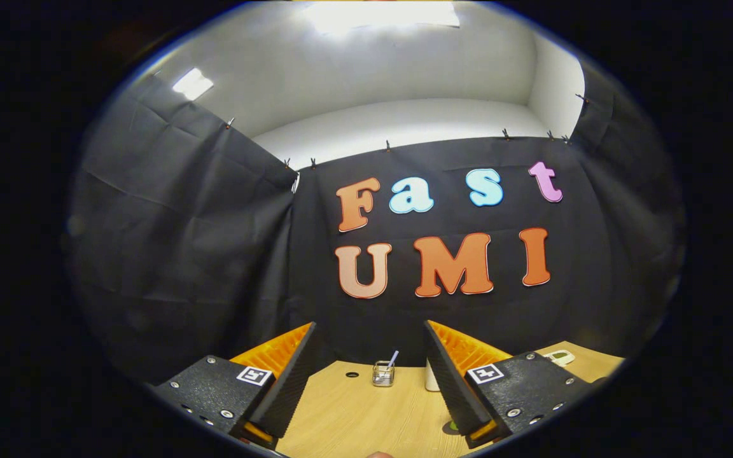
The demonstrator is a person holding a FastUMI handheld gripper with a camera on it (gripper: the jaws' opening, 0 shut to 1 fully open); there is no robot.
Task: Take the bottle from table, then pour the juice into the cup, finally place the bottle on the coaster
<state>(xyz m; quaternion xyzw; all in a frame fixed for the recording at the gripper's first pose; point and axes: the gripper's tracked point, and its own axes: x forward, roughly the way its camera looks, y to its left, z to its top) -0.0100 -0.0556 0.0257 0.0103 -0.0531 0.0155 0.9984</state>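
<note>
Cup (383,374), small clear glass w/ a straw, stands on the wooden table (354,413) far ahead, btwn the fingers and near the black cloth wall. White bottle (431,376) just right of it, mostly hidden behind the right finger. Gripper (369,337) is spread wide, nothing btwn its fingers. Small dark hole (352,374) in the tabletop left of cup. White gadget (559,357) at far right of table.

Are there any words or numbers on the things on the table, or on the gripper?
None can be read.
Gripper, fingers open with nothing between them: a square marker on each side, a pattern, not a word.
Glass cup on the table: no writing to see.
White object behind one finger: mostly hidden, cannot tell.
Small white item at the table's far corner: too small to read.
</note>
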